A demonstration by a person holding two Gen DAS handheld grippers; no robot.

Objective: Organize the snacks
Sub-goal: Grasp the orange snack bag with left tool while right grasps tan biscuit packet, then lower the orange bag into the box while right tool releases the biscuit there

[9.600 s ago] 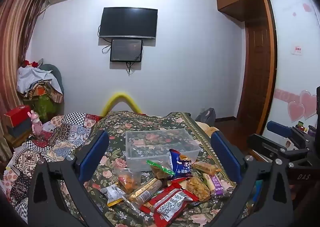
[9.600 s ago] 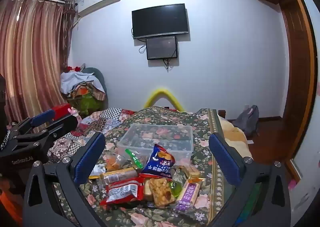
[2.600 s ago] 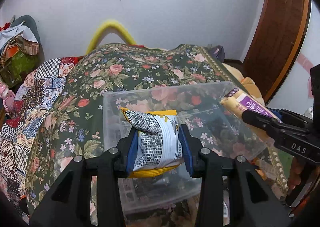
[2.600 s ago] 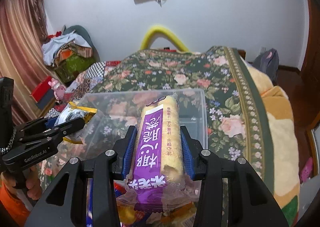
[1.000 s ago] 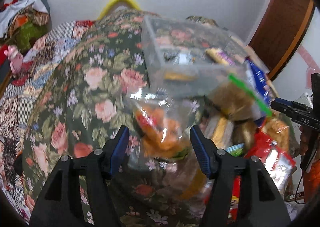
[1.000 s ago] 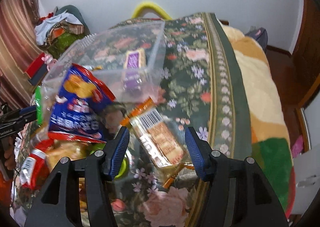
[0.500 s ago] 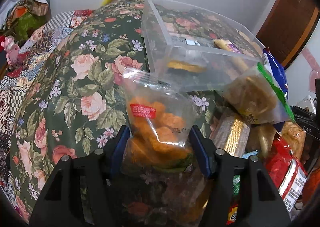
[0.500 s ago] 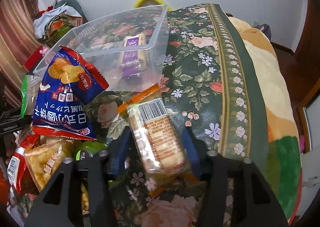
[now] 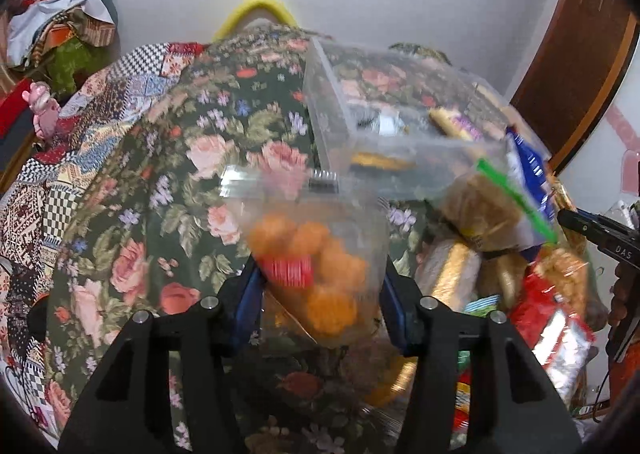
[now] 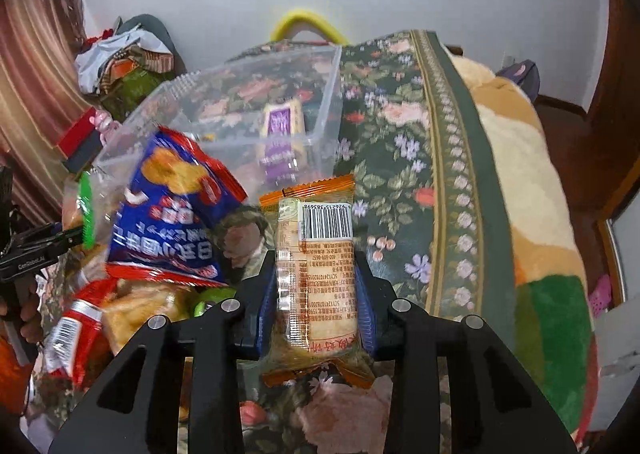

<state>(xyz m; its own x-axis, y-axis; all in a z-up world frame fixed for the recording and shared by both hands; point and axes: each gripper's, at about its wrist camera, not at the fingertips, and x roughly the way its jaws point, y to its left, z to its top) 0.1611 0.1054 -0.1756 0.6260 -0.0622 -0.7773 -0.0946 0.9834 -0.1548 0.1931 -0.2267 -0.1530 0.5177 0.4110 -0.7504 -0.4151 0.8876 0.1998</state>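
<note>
My left gripper (image 9: 320, 294) is shut on a clear bag of orange puffs (image 9: 316, 258), lifted in front of the clear plastic bin (image 9: 332, 122). My right gripper (image 10: 316, 294) is shut on an orange-edged cracker pack (image 10: 316, 266), held above the bedspread just right of the bin (image 10: 328, 102). A purple bar (image 10: 282, 126) lies in the bin, and it also shows in the left wrist view (image 9: 460, 126) beside a grey and yellow packet (image 9: 380, 158).
Loose snacks lie in a pile on the floral bedspread (image 10: 400, 142): a blue bag (image 10: 172, 214), a green-strip bag (image 9: 492, 214), a red pack (image 9: 560, 338), a gold bar (image 9: 452, 274). The bed's edge (image 10: 520, 182) runs along the right. The other gripper (image 9: 600, 234) shows at far right.
Both grippers have closed on their snacks and lifted them off the bedspread: the puff bag in the left, the cracker pack in the right, now upright between the fingers.
</note>
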